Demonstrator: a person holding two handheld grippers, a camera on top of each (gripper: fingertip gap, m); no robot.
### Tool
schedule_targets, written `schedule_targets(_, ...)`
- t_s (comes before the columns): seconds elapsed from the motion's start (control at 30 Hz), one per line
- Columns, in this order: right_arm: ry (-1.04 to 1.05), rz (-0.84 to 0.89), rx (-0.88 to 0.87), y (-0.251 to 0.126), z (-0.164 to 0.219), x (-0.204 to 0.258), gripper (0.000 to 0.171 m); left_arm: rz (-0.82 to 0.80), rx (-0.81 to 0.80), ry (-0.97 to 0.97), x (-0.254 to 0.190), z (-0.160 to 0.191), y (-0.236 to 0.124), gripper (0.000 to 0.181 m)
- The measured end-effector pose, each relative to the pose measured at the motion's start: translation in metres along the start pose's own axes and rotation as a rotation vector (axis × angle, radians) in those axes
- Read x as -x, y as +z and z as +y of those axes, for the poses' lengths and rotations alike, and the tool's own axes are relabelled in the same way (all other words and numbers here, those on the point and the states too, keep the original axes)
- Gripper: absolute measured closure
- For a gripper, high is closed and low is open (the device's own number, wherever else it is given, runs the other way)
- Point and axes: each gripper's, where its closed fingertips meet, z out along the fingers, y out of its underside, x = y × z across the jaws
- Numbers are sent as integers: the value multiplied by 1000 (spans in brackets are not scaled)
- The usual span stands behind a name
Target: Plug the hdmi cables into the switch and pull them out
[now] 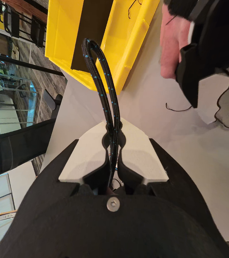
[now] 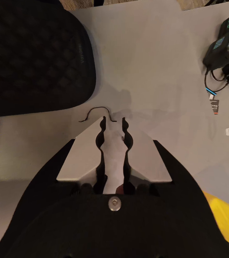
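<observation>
Left gripper (image 1: 113,125) clamped on doubled black braided cable (image 1: 104,86), loop standing toward yellow bin (image 1: 119,46). Right gripper (image 2: 113,118) part-open, empty, over white table (image 2: 160,69).

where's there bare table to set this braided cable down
Most room, right wrist view: the bare white table between the black quilted bag and the black devices with their thin leads. Only a thin black strand lies ahead of the open right gripper. Crowded: that device corner, and by the yellow bin.
</observation>
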Motion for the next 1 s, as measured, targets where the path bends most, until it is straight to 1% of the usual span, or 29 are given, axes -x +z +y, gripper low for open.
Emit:
schedule_targets(0.13, 40, -89, 9, 11, 10, 1, 156, 7, 1, 7, -1, 2, 0, 175)
schedule_targets(0.23, 93, -157, -35, 14, 10, 3, 162, 11, 2, 4, 0, 4, 0, 175)
schedule_targets(0.27, 98, -163, -40, 14, 10, 3, 167, 11, -1, 2, 1, 4, 0, 175)
schedule_targets(0.37, 127, -183, -60, 15, 9, 4, 169, 11, -5, -1, 2, 5, -1, 175)
schedule_targets(0.47, 150, -169, -74, 14, 9, 4, 171, 15, -11, 2, 1, 4, -1, 175)
schedule_targets(0.6, 197, -71, -131, 2, 5, -4, 171, 26, -27, -9, 1, 4, 0, 175)
schedule_targets(0.7, 213, 16, -157, -18, 1, -8, 171, 36, -40, -22, 0, 4, -2, 175)
schedule_targets(0.77, 227, 78, -196, -39, -5, -8, 171, 50, -61, -28, -1, 2, -5, 175)
schedule_targets(0.87, 229, 190, -230, -84, -13, -9, 171, 79, -89, -2, -5, -3, -11, 175)
schedule_targets(1.0, 187, 392, -206, -158, -20, -14, 171, 155, -143, 56, -21, -22, -21, 175)
